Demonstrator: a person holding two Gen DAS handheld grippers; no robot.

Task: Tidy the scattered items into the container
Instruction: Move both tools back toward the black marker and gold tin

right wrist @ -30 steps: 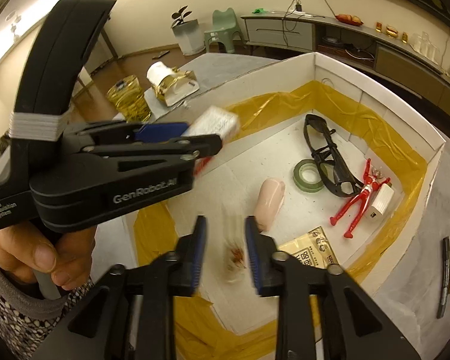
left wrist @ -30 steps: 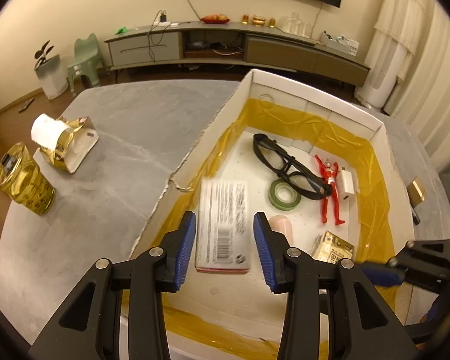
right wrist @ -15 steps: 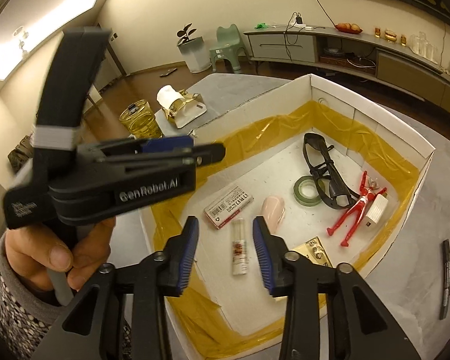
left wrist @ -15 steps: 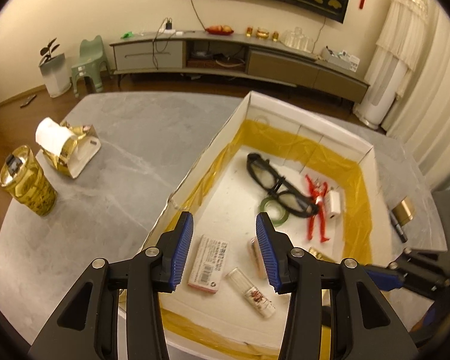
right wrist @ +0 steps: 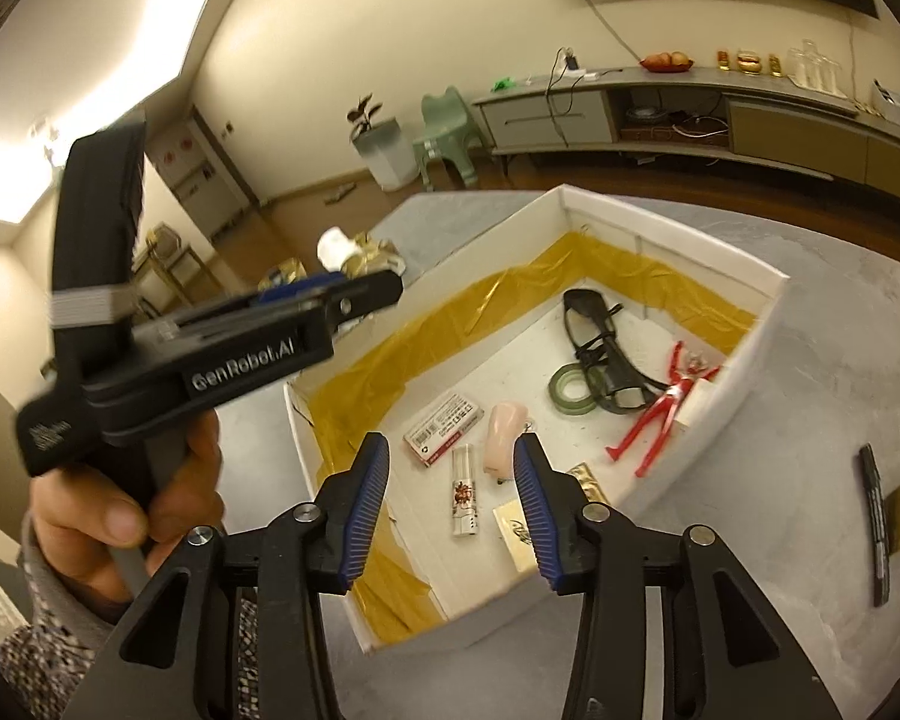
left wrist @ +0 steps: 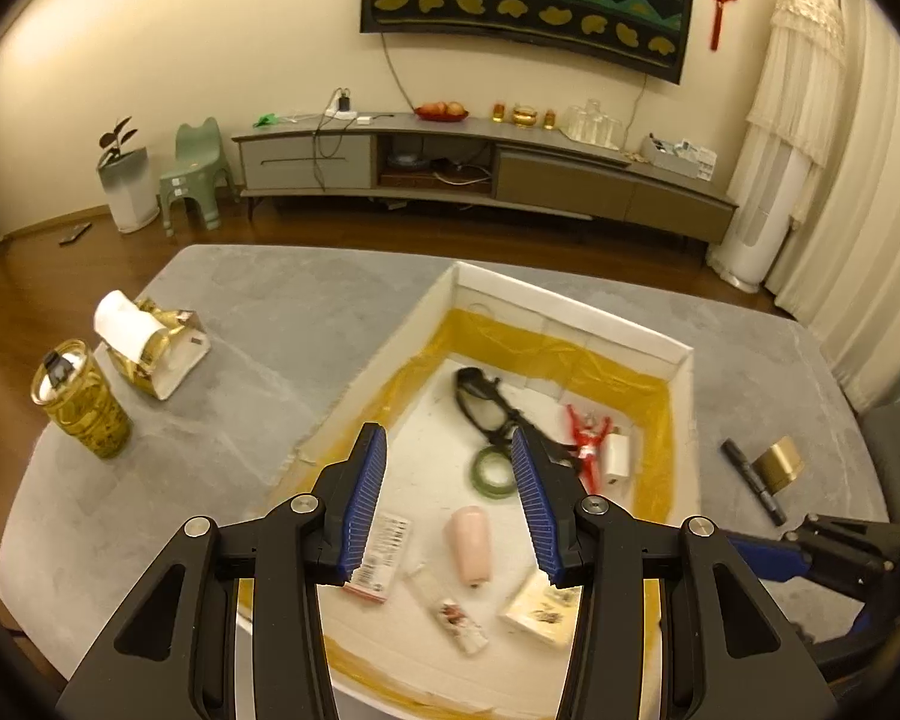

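A white box (left wrist: 576,307) (right wrist: 660,227) lined with yellow film stands on the grey table. Inside lie a white barcode packet (left wrist: 381,552) (right wrist: 444,421), a small white tube (left wrist: 459,615) (right wrist: 465,492), a pink piece (left wrist: 470,543) (right wrist: 504,429), a gold packet (left wrist: 540,600), a green tape roll (left wrist: 493,471) (right wrist: 573,388), black glasses (left wrist: 480,396) (right wrist: 600,336) and a red figure (left wrist: 588,438) (right wrist: 666,405). My left gripper (left wrist: 447,501) hangs open above the box with nothing between its fingers. My right gripper (right wrist: 450,504) is over the box's near corner, jaws opening and empty.
On the table left of the box stand a gold cup (left wrist: 81,399) and a gold-wrapped holder with a white roll (left wrist: 144,342). Right of the box lie a black pen (left wrist: 753,480) (right wrist: 876,525) and a gold block (left wrist: 780,462). A hand (right wrist: 120,504) holds the left gripper.
The barcode packet and the white tube dropped from the grippers and now lie on the box floor. Both grippers rose and drew back; the right one's jaws spread wider.
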